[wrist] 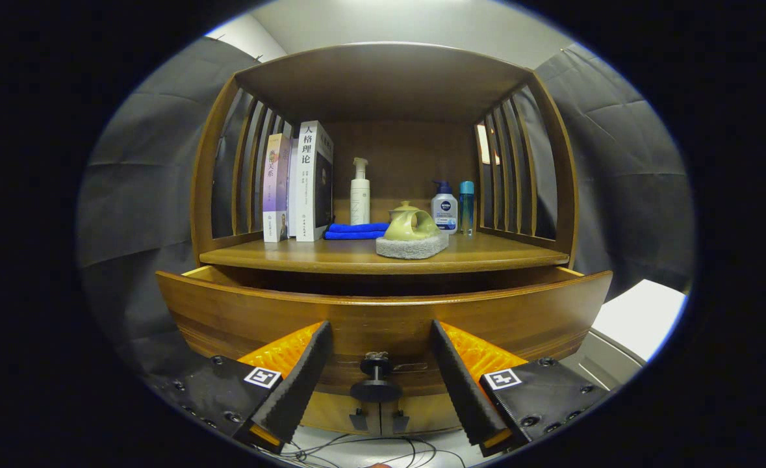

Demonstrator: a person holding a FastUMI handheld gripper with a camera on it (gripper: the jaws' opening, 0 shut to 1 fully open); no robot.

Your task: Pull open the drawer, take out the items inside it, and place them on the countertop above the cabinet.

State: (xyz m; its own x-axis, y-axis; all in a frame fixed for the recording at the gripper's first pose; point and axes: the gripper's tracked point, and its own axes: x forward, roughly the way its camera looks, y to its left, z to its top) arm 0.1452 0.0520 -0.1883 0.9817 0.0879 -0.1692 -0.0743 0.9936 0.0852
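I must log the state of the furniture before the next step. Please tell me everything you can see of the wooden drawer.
The brown wooden drawer is pulled partly out from under the countertop shelf. Its curved, glossy front panel shows grain and carries a small dark round knob at the centre. The knob lies between the open fingers of the gripper, which do not touch it. The inside is dark, so its contents cannot be seen.

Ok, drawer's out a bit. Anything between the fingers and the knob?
Nothing visible. The knob on the drawer front sits in the open gap between the gripper fingers, neither touching it. The drawer's inside is hidden behind its front.
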